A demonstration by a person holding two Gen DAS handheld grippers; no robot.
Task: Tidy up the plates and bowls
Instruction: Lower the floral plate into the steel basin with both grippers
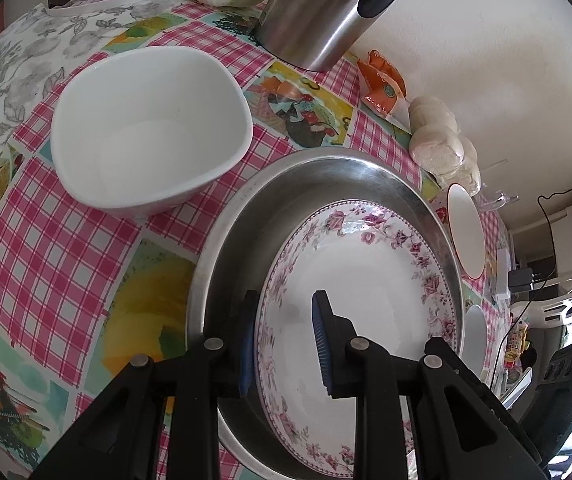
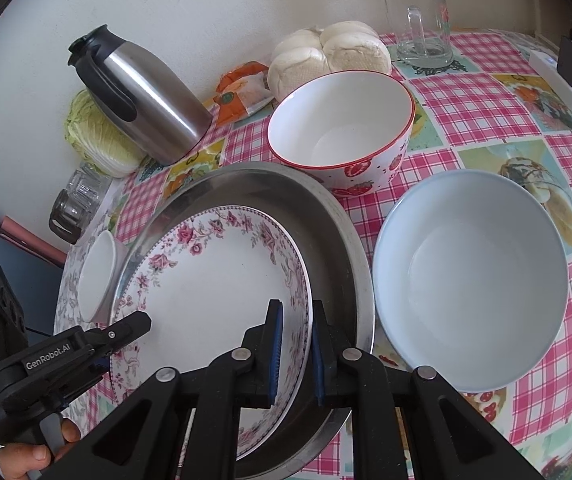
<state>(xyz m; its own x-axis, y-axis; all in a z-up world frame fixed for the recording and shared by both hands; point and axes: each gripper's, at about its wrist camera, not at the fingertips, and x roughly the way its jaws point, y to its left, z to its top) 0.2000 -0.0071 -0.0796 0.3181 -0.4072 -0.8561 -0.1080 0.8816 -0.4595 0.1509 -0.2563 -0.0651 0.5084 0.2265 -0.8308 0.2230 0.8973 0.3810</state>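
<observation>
My left gripper (image 1: 284, 344) is straddling the near rim of the floral plate (image 1: 366, 280), its jaws partly open, one pad outside and one inside; whether they are pressing it I cannot tell. My right gripper (image 2: 296, 350) is bracketing the opposite rim of that plate (image 2: 214, 280), jaws nearly closed around it. The plate is sitting tilted inside the steel pan (image 2: 326, 220) on the checked tabletop (image 2: 486, 128). Just beside the pan a pale blue bowl (image 2: 470, 280) is resting, and the strawberry bowl (image 2: 342, 120) is standing behind it. On the pan's other side a white squarish bowl (image 1: 150, 128) is sitting. Farther back a steel thermos (image 2: 142, 96) is standing by the wall.
</observation>
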